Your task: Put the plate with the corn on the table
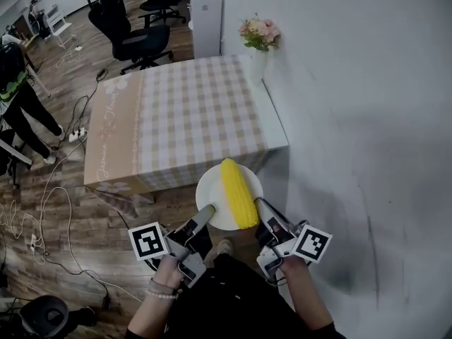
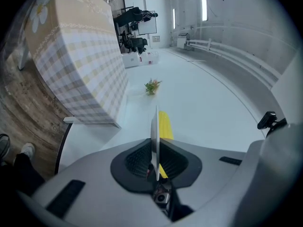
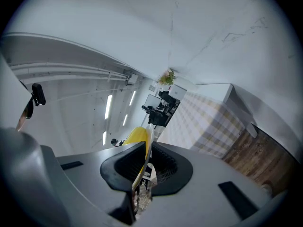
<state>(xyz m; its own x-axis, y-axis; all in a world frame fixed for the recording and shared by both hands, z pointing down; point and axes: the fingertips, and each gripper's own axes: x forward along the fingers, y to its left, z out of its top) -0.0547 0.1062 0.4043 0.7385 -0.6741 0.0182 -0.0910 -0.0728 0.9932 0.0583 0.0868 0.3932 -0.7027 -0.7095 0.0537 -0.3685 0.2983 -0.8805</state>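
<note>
A white plate (image 1: 210, 189) with a yellow corn cob (image 1: 237, 193) on it hangs in the air at the near edge of the checked-cloth table (image 1: 191, 115). My left gripper (image 1: 205, 212) is shut on the plate's near-left rim and my right gripper (image 1: 263, 207) on its near-right rim. In the left gripper view the left gripper (image 2: 155, 148) pinches the plate (image 2: 155, 126), seen edge-on, with the corn (image 2: 164, 123) beyond. In the right gripper view the right gripper (image 3: 144, 157) clamps the plate's rim (image 3: 148, 143) beside the corn (image 3: 135, 135).
A vase of pink flowers (image 1: 259, 39) stands at the table's far right corner against the white wall. Office chairs (image 1: 134, 37) and a white cabinet (image 1: 205, 20) stand beyond. Cables (image 1: 56, 210) lie on the wooden floor to the left, where a person (image 1: 18, 90) stands.
</note>
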